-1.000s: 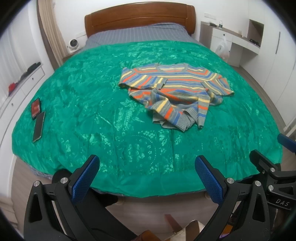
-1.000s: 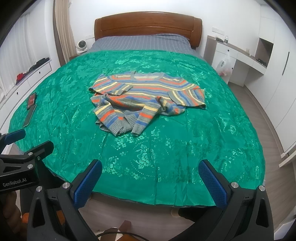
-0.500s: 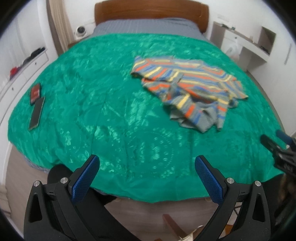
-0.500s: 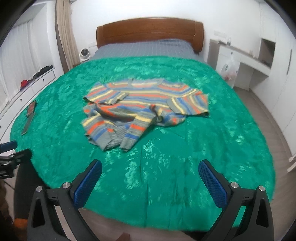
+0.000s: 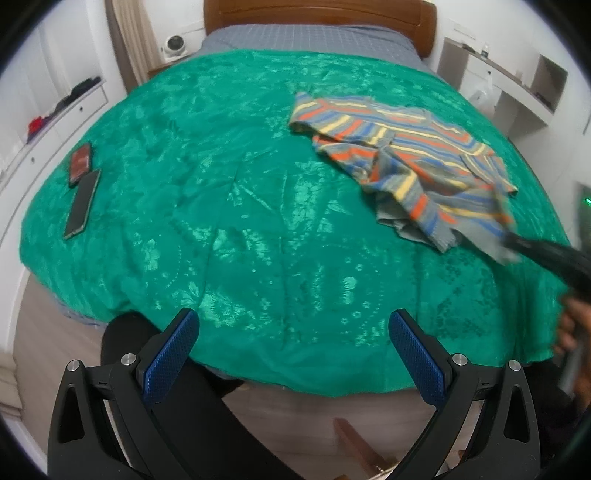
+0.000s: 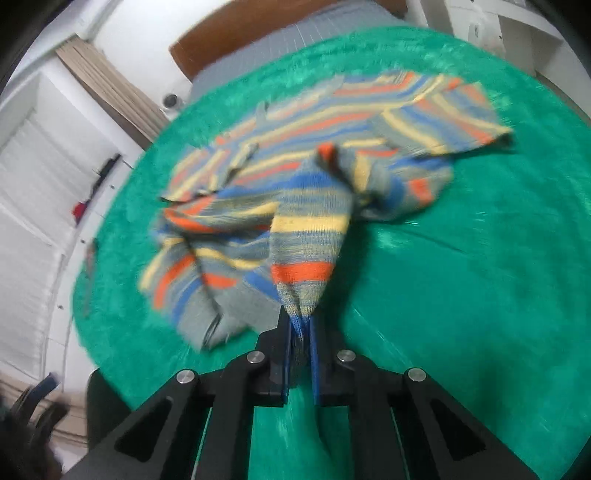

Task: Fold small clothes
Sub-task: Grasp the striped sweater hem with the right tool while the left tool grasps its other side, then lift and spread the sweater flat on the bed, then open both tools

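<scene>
A small striped sweater in grey, orange, blue and yellow lies crumpled on the green bedspread, right of middle. My left gripper is open and empty over the bed's near edge, well short of the sweater. My right gripper is shut on a sleeve end of the sweater and lifts it off the spread. In the left wrist view the right gripper reaches in from the right at the sweater's near edge.
Two phones lie at the bedspread's left edge. A wooden headboard is at the far end. White drawers stand on the left, a white desk on the right.
My right gripper has moved forward to the sweater and closed on a sleeve end, pulling it up. My left gripper has shifted left and stayed open.
</scene>
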The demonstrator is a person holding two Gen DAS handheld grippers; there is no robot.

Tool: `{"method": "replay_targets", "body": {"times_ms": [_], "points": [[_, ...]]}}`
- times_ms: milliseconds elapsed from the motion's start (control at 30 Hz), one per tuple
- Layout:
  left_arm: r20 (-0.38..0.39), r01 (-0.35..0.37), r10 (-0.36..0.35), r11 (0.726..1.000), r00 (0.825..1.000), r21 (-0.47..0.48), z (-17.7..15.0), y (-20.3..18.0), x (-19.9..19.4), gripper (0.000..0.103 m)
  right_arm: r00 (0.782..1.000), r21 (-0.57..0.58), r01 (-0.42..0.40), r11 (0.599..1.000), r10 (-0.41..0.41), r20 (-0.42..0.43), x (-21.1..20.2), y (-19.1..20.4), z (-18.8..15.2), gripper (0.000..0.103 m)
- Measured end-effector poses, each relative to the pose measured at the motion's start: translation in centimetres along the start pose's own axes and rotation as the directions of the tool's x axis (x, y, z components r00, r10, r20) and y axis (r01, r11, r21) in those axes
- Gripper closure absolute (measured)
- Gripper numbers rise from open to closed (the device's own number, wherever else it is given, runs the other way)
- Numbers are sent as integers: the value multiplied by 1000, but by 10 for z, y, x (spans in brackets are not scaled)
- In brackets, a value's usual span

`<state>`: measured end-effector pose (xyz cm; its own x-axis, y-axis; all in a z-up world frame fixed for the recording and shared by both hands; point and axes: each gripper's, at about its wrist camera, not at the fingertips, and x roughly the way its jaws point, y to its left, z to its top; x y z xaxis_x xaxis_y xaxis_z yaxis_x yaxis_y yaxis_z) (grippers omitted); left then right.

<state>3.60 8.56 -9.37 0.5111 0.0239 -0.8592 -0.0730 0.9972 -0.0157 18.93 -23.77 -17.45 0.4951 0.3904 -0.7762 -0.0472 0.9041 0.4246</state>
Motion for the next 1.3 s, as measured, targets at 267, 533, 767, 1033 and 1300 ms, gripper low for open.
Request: {"method": "replay_targets", "body": {"times_ms": [267, 533, 767, 1033, 1300], "points": [[-24, 271, -270, 960, 963, 71, 38, -31, 65, 1, 1000, 108, 6, 994, -4, -17, -52, -58, -39, 95], [-216, 533, -532, 844, 819, -56, 55, -76, 133, 7, 1000, 187, -18, 982, 16, 10, -38, -78, -45, 94], [-128, 503, -509, 861, 851, -83, 55, -96, 125, 91, 999, 154, -40, 987, 38, 15, -46, -77, -50, 94], [-143, 511, -503, 859, 852, 21, 52, -3, 58, 93, 981, 133, -193, 972, 193, 14, -94, -55, -54, 95], [-232, 347, -358, 934, 904, -88, 32, 58, 114, 94, 997, 165, -28, 986, 41, -73, -52, -76, -79, 82]]}}
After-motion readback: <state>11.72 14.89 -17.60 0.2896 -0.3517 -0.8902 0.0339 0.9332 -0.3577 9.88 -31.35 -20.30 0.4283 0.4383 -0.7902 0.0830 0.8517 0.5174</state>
